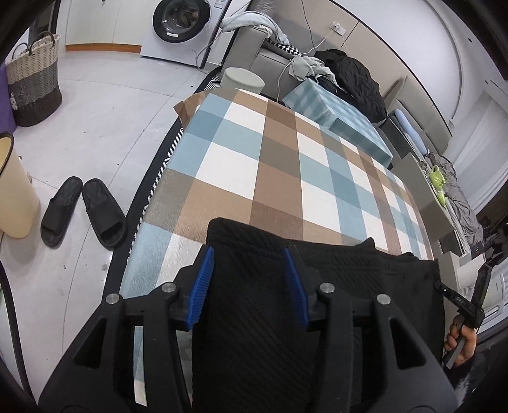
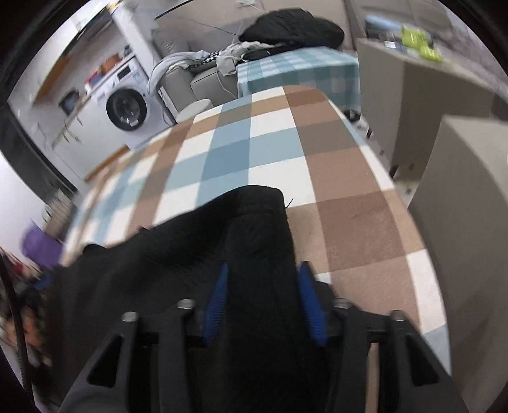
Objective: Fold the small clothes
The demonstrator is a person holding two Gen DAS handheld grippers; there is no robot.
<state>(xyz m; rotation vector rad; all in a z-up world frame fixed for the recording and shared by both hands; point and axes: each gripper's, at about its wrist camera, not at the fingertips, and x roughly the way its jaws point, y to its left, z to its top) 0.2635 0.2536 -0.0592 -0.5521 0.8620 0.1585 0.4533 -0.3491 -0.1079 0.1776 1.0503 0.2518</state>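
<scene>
A black ribbed knit garment (image 1: 333, 270) lies flat on the near edge of the table with the brown, blue and white checked cloth (image 1: 285, 159). My left gripper (image 1: 248, 251) hovers over the garment's left end, its blue pads apart with the cloth beneath and between them, not pinched. In the blurred right wrist view, my right gripper (image 2: 264, 265) stands over a narrow folded part of the garment (image 2: 254, 216). That strip fills the gap between the pads, which look apart. A hand (image 1: 460, 346) shows at the garment's right end.
Black slippers (image 1: 82, 213), a beige bin (image 1: 16, 190) and a woven basket (image 1: 33, 79) stand on the floor to the left. Behind the table are a round stool (image 1: 243, 79), a washing machine (image 1: 182, 25), a teal-checked table (image 1: 343, 117) and a sofa piled with clothes (image 1: 349, 70). A grey cabinet (image 2: 460, 190) flanks the right.
</scene>
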